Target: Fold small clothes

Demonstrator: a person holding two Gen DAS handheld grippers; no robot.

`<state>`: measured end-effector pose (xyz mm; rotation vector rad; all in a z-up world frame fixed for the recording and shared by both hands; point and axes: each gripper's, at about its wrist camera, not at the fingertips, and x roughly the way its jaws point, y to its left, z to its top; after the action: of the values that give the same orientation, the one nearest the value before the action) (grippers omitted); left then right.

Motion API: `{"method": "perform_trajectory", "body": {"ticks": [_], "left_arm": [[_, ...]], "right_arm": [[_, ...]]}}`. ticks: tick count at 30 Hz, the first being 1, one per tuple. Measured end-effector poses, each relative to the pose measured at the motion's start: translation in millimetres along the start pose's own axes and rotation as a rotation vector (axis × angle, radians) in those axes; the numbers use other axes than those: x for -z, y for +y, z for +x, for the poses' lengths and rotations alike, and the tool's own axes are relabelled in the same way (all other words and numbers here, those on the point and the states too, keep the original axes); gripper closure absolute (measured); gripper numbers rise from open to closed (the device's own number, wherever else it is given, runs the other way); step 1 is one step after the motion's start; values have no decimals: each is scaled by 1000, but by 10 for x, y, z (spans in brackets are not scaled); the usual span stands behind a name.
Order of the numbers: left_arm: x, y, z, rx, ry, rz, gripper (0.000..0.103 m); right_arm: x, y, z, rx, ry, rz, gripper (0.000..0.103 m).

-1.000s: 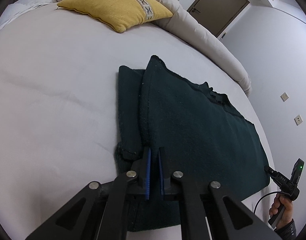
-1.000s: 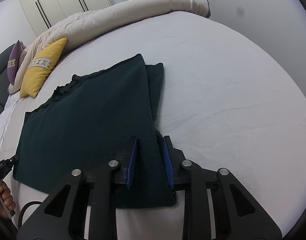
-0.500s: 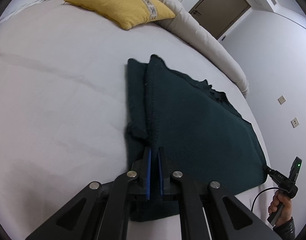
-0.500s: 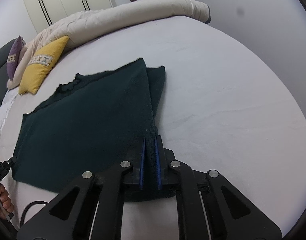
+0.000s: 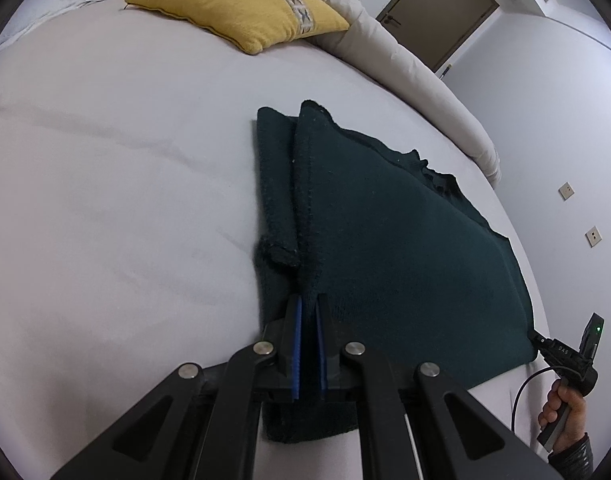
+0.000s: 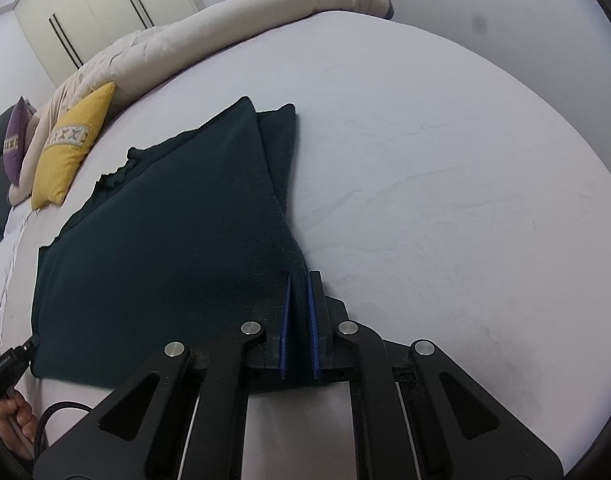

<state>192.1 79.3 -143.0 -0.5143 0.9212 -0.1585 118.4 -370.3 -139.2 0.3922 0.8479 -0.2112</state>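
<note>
Bed point(image 5: 105, 184) with a pale sheet fills most of both views, lightly creased. Rolled beige duvet point(image 5: 417, 68) runs along the far side of the bed; in the right wrist view it point(image 6: 233, 24) curves across the far edge. Dark green knit garment point(image 5: 393, 248) lies flat on the sheet near the middle of the bed, side panels folded in over the body so a narrower strip shows along each outer edge; ribbed, wavy hem or collar edge at the far side. Same garment in the right wrist view point(image 6: 165, 240), spread leftward from the fingers. Yellow cushion point(image 5: 241, 12) with a patterned band sits far left against the duvet; a purple cushion point(image 6: 15, 140) is behind it at the far left of the right wrist view. Brown door point(image 5: 437, 20) in the far wall, white wardrobe doors point(image 6: 105, 4) beside it. Left gripper point(image 5: 308, 312): blue-padded fingers drawn narrow, pinching the near left edge of the garment, fabric ridged up between them. Right gripper point(image 6: 299, 288): fingers likewise close together, clamped on a fold of the near right edge. The person's right hand point(image 5: 565, 408) shows at the lower right of the left wrist view, wrapped around a black handle with a cable.
</note>
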Motion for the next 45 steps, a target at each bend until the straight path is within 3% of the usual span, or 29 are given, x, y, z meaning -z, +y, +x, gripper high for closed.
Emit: {"method": "perform_trajectory", "body": {"ticks": [4, 7, 12, 15, 20, 25, 27, 30, 33, 35, 39, 42, 44, 45], "left_arm": [[6, 4, -6, -1, 0, 1, 95], [-12, -12, -78, -25, -1, -2, 89], [-197, -248, -405, -66, -103, 67, 88], [-418, -573, -339, -71, -137, 162, 83], [-663, -1017, 141, -88, -134, 266, 70], [-729, -1115, 655, -157, -96, 323, 68], [-759, -999, 841, -191, -63, 317, 68], [-796, -808, 950, -135, -65, 287, 68], [-828, -767, 958, -111, -73, 276, 68], [-838, -731, 982, -90, -78, 259, 68], [-878, -676, 995, -38, -69, 223, 68], [-884, -676, 903, -43, -56, 210, 69], [-797, -736, 700, -85, -68, 201, 64], [-707, -763, 557, -62, -80, 189, 60]], "right_arm": [[45, -42, 16, -8, -3, 9, 98], [36, 18, 47, 7, 15, -66, 94], [-149, 63, -296, 36, -53, -22, 81], [-302, 263, -315, -83, -47, -10, 81], [-631, 970, 125, -314, 26, -59, 81], [-852, 1390, 804, -379, 123, -23, 81], [-954, 1237, 1147, -357, 161, 67, 83], [-1071, 773, 1357, -384, 132, 236, 103], [-1089, 309, 1273, -363, 16, 322, 103], [-1052, 65, 1233, -396, -26, 382, 103], [-934, -279, 1025, -322, -102, 477, 103], [-894, -168, 700, -172, -129, 414, 95], [-804, 46, 465, -248, -125, 344, 95], [-703, 277, 323, -299, -109, 273, 94]]}}
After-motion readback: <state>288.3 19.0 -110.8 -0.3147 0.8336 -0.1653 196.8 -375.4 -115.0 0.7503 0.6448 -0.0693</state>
